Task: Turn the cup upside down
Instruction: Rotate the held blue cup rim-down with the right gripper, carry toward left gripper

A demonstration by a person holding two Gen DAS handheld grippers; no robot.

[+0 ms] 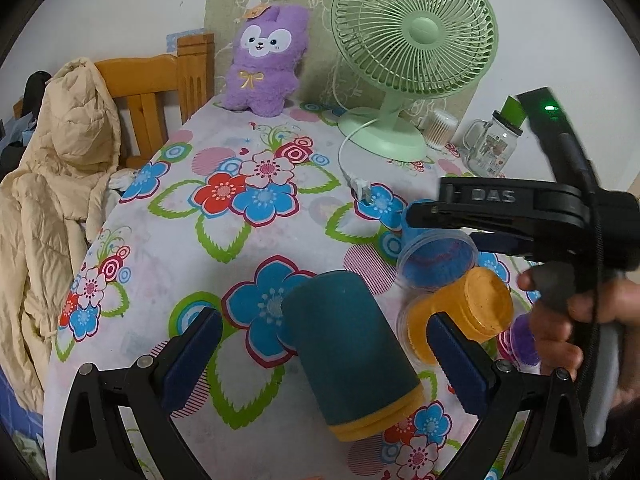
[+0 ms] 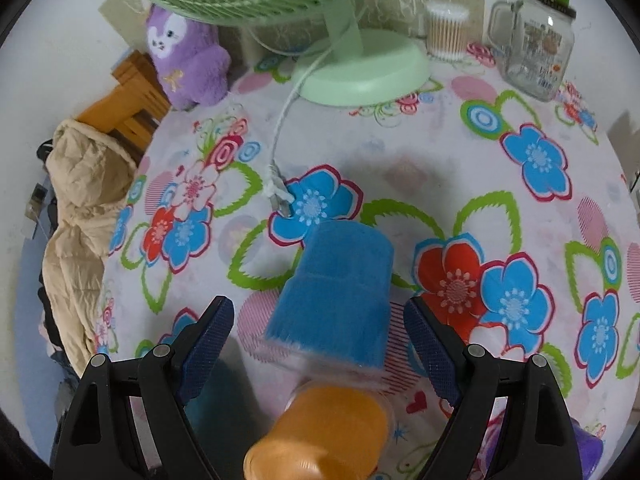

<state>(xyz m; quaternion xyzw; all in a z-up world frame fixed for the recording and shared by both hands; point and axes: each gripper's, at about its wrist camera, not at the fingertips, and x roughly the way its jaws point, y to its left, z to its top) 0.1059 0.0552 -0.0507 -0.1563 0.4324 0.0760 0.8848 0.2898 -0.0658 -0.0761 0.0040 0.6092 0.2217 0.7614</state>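
Observation:
A dark teal cup (image 1: 344, 344) with a yellow rim stands upside down on the flowered tablecloth (image 1: 168, 232), between the spread fingers of my open left gripper (image 1: 324, 340). A blue cup (image 2: 340, 292) also stands upside down, between the open fingers of my right gripper (image 2: 320, 332); it also shows in the left wrist view (image 1: 436, 260) under the right gripper (image 1: 448, 220). An orange cup (image 2: 324, 432) lies just in front of it, also seen in the left wrist view (image 1: 468, 308). A purple cup (image 1: 524, 340) shows partly behind the hand.
A green desk fan (image 1: 412, 48) with a white cord (image 1: 348, 160) stands at the back. A purple plush toy (image 1: 266, 60), a cotton swab jar (image 2: 446, 30) and a glass mug (image 2: 532, 48) stand along the wall. A wooden chair with a beige jacket (image 1: 52, 200) is at the left edge.

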